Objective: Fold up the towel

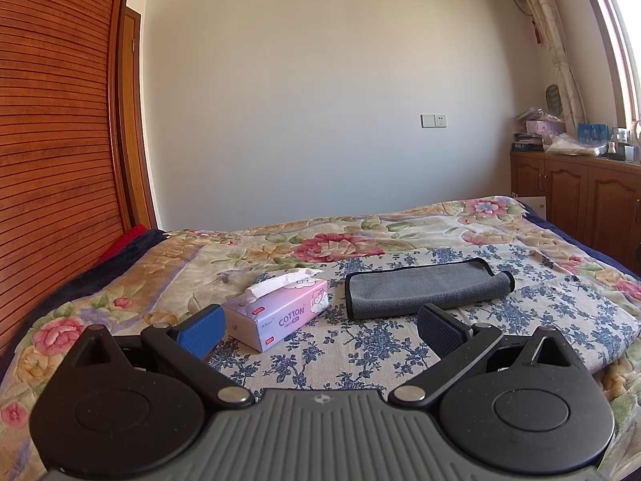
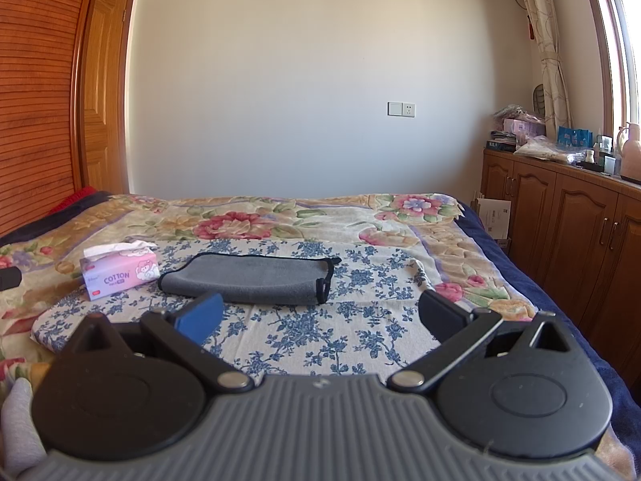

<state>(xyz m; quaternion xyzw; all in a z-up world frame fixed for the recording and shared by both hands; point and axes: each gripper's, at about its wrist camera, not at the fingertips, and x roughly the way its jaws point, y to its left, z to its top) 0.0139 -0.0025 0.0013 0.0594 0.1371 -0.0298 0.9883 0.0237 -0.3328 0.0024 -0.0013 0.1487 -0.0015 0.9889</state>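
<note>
A grey towel [image 1: 424, 286] with a black hem lies folded into a flat band on the blue-flowered sheet [image 1: 360, 344] on the bed. It also shows in the right wrist view [image 2: 252, 280]. My left gripper [image 1: 322, 330] is open and empty, held above the sheet just short of the towel. My right gripper [image 2: 320, 320] is open and empty too, a little in front of the towel's near edge.
A pink tissue box [image 1: 280, 312] stands left of the towel, also in the right wrist view [image 2: 120, 274]. A floral quilt [image 1: 320, 240] covers the bed. A wooden wardrobe [image 1: 52, 140] is at left; wooden cabinets [image 2: 561, 216] with clutter stand at right.
</note>
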